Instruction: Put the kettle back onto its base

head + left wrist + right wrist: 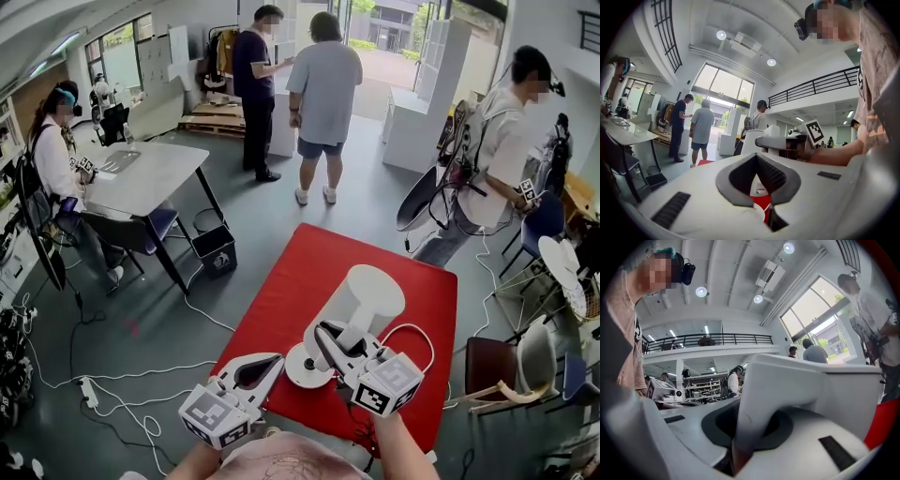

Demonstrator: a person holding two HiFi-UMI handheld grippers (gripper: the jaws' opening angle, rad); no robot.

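A white kettle (367,298) hangs just over the red table (281,300), and my right gripper (330,345) is shut on its handle (787,394). The kettle is just right of the round white base (302,367), which lies on the table's near edge; whether they touch I cannot tell. The base's white cord (419,330) loops to the right. My left gripper (277,362) is to the left of the base, shut, with nothing in it. In the left gripper view the kettle (752,140) and the right gripper's marker cube (813,131) show beyond the jaws.
Two people (319,94) stand on the floor beyond the table, and another (497,150) stands at the right. A grey table (150,173) with a seated person is at the left, with a black bin (216,248) beside it. Cables (84,380) cross the floor. Chairs (511,361) stand at the right.
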